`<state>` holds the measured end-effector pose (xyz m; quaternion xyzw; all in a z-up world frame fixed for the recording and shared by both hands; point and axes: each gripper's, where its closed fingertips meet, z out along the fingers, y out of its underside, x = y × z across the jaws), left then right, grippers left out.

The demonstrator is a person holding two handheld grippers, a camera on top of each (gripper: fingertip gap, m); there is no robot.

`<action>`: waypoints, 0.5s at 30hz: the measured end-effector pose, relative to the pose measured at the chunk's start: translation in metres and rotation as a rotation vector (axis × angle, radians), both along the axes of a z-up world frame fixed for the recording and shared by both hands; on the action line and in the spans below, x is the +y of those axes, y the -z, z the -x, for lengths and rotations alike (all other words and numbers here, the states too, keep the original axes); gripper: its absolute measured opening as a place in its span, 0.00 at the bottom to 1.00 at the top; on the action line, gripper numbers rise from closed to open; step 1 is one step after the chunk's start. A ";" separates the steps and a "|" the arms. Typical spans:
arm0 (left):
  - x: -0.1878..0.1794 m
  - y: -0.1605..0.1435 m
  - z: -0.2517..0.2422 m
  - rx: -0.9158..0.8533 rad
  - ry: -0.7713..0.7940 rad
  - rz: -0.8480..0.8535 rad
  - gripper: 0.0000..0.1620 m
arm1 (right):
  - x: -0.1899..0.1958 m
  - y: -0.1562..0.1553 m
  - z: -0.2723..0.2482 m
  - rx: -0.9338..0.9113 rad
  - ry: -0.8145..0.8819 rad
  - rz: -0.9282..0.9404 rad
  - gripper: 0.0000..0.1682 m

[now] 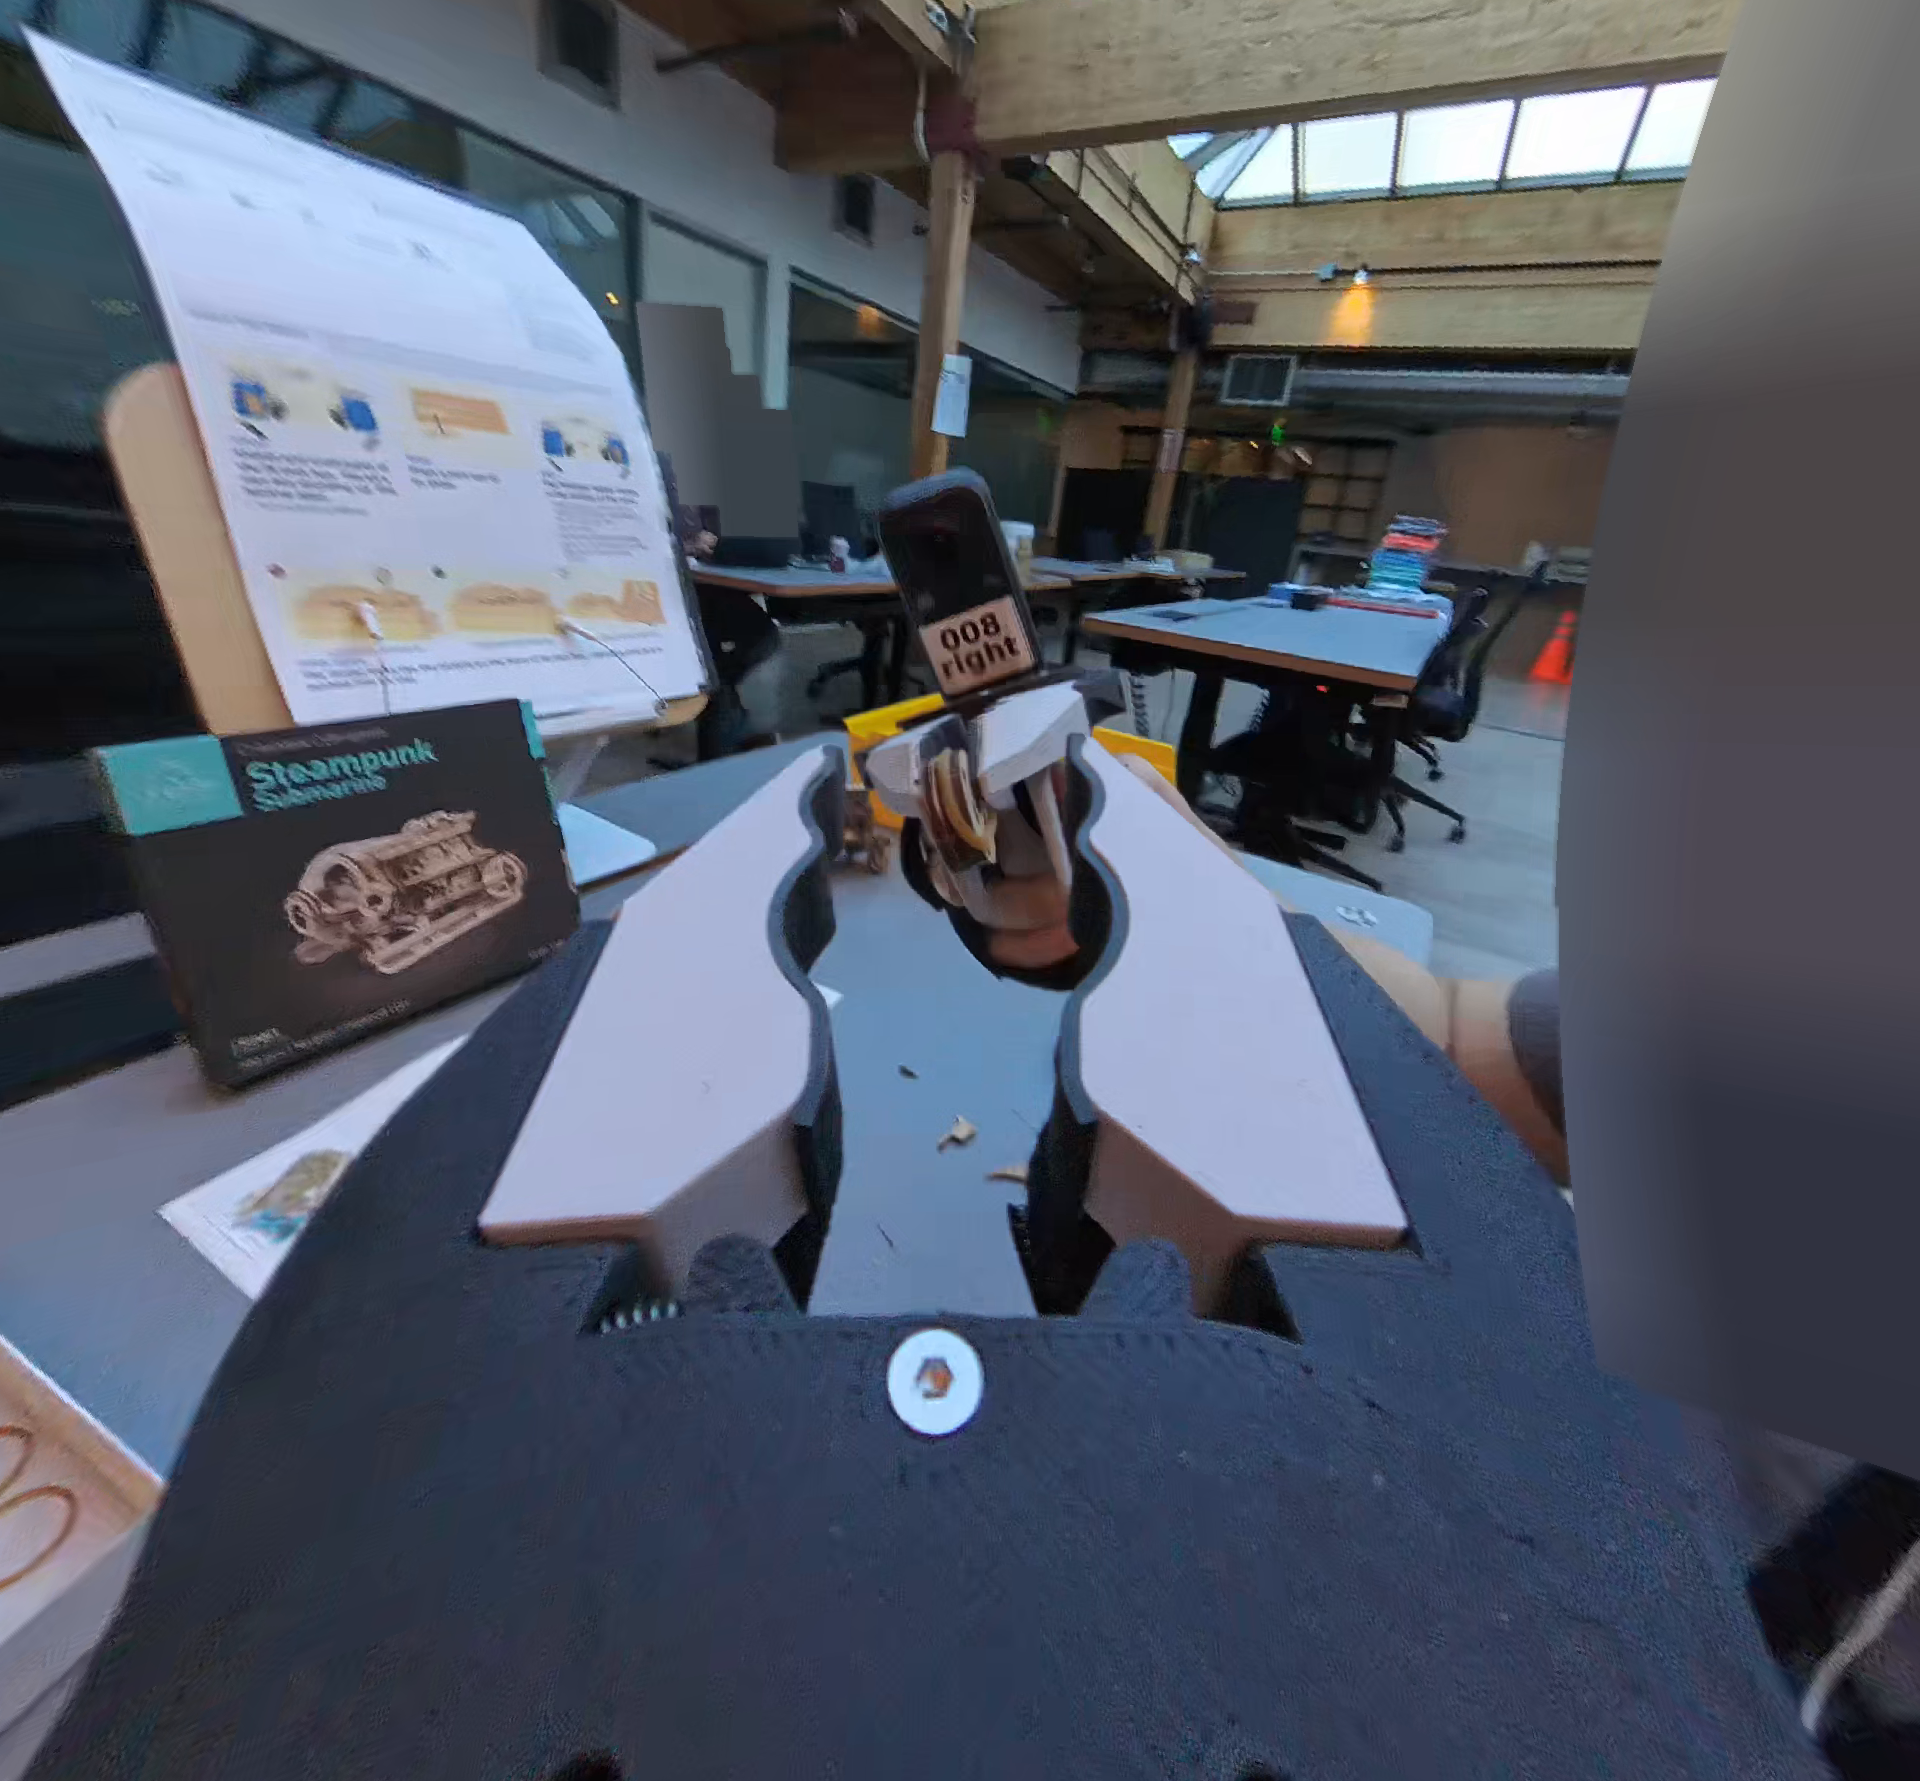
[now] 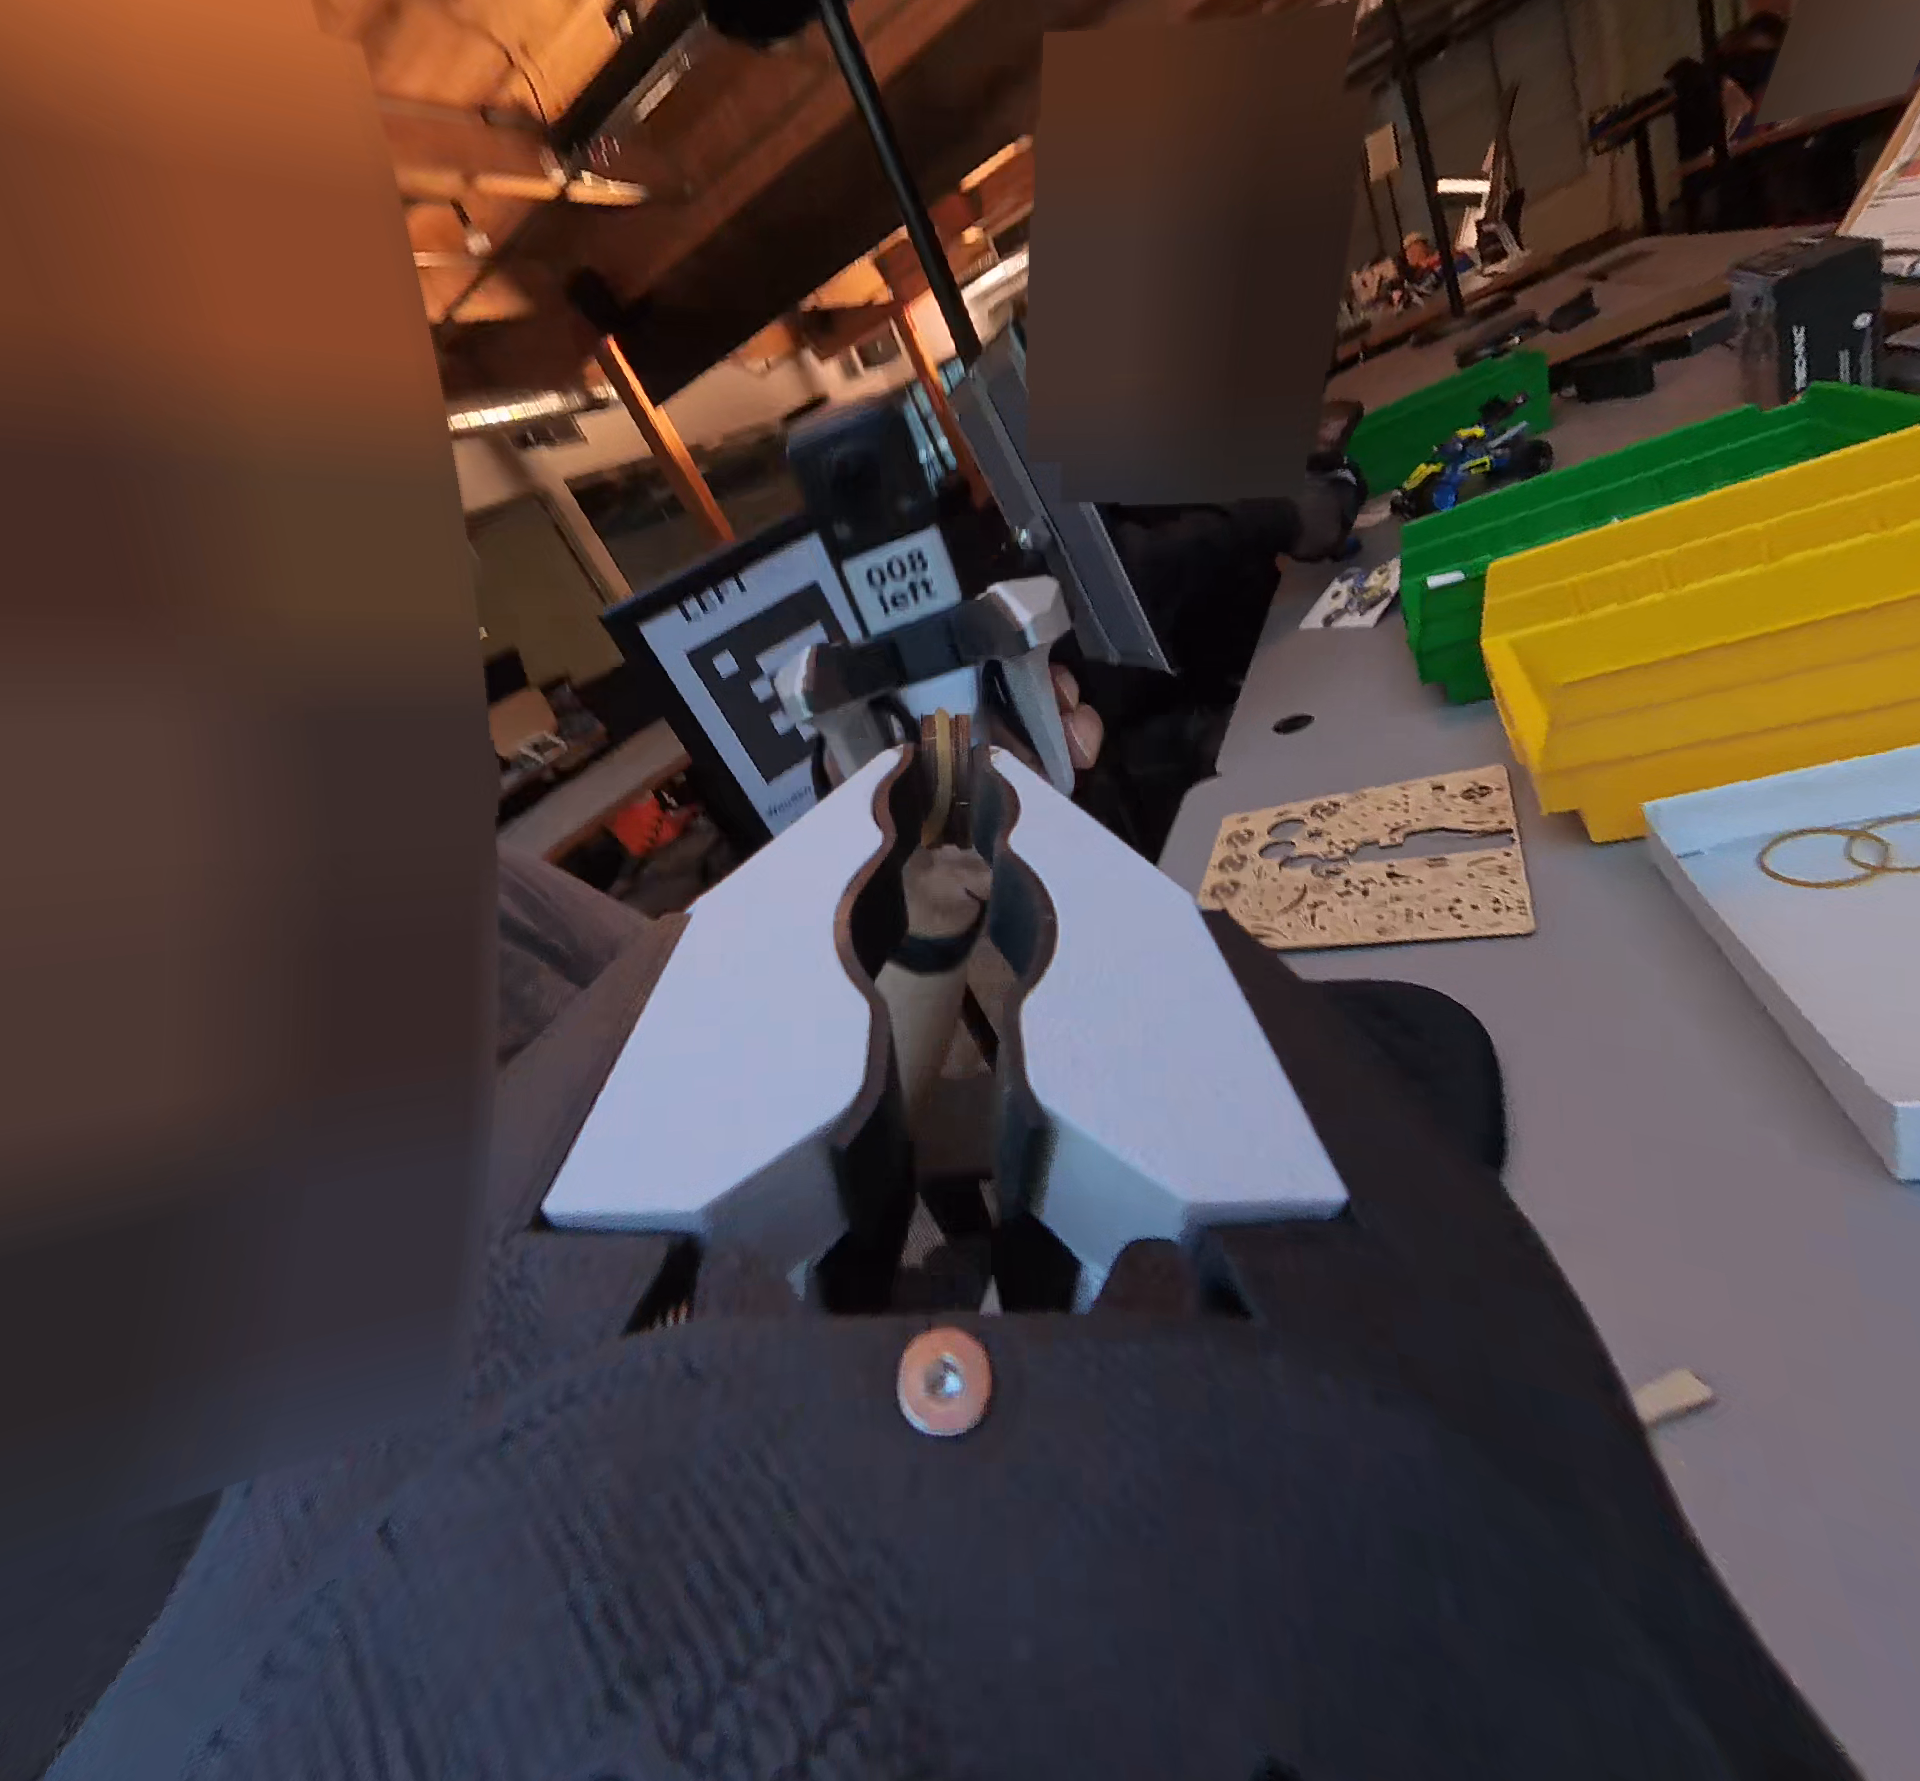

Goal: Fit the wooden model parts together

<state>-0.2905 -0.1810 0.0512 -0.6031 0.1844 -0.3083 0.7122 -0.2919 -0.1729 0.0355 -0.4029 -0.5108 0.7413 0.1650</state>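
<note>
My right gripper (image 2: pixel 943 801) is shut on a small wooden model part (image 2: pixel 939 755), a stack of thin round discs held edge-on at its fingertips. My left gripper (image 1: pixel 956 796) is open and empty, its two fingers spread wide above the grey table. The two grippers face each other. In the left wrist view the right gripper (image 1: pixel 977 770) holds the disc part (image 1: pixel 956 822) just beyond my left fingertips, in line with the gap. In the right wrist view the left gripper (image 2: pixel 930 692) shows open right behind the part.
A black model kit box (image 1: pixel 343 890) and an instruction sheet on a stand (image 1: pixel 416 443) stand at the left. Wood scraps (image 1: pixel 956 1134) lie on the table. A punched-out wooden sheet (image 2: pixel 1361 858), yellow bins (image 2: pixel 1714 651), green bins (image 2: pixel 1558 505) and a white tray (image 2: pixel 1766 983) sit at the right. My left and right fingertips are right by each other.
</note>
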 end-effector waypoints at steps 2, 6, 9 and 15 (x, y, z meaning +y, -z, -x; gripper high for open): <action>0.004 0.008 0.000 0.070 0.010 0.067 0.27 | -0.006 0.010 -0.001 -0.043 -0.006 -0.128 0.04; 0.008 0.028 -0.011 0.263 0.034 0.142 0.23 | -0.013 0.017 -0.005 -0.076 -0.015 -0.253 0.04; 0.003 0.031 -0.018 0.305 0.067 0.129 0.14 | -0.012 0.021 -0.006 -0.093 -0.026 -0.256 0.04; -0.002 0.034 -0.020 0.270 0.126 0.141 0.07 | -0.013 0.020 -0.006 -0.088 -0.048 -0.234 0.04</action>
